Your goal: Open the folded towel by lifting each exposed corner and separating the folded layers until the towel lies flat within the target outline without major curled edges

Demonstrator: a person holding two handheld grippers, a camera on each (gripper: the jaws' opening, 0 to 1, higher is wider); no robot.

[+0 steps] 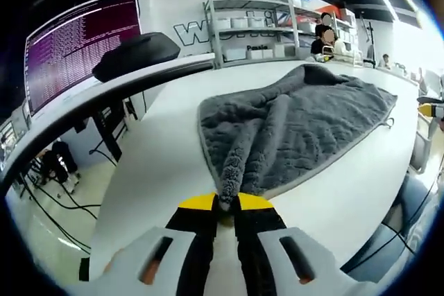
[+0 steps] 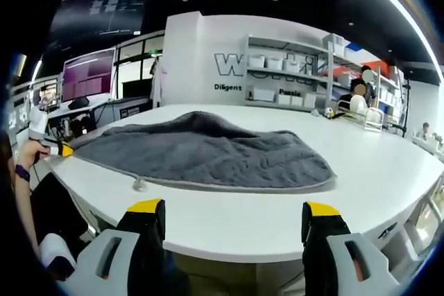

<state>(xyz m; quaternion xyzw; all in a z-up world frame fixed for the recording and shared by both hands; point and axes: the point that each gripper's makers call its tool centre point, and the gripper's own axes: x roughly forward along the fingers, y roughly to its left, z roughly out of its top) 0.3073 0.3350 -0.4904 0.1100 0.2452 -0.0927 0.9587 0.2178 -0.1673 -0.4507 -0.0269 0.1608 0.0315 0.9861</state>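
Note:
A grey fluffy towel [image 1: 305, 119] lies spread on the white table [image 1: 159, 164], rumpled along a ridge that runs toward my left gripper [image 1: 226, 206]. Its jaws are shut on the towel's near corner, which sticks up between the yellow-tipped fingers. In the right gripper view the same towel [image 2: 208, 154] lies across the table [image 2: 277, 220] with a small loop [image 2: 138, 185] at its near edge. My right gripper [image 2: 232, 216] stands open below the table's front edge, with nothing between its jaws. The left gripper [image 2: 62, 148] shows at the towel's far left corner, held by a hand.
A monitor with purple text [image 1: 76, 43] and a black object [image 1: 135, 57] stand on a side desk at left. White shelves with boxes [image 1: 257, 25] line the back wall. A person [image 2: 357, 98] stands beyond the table. A chair [image 1: 416, 199] sits at right.

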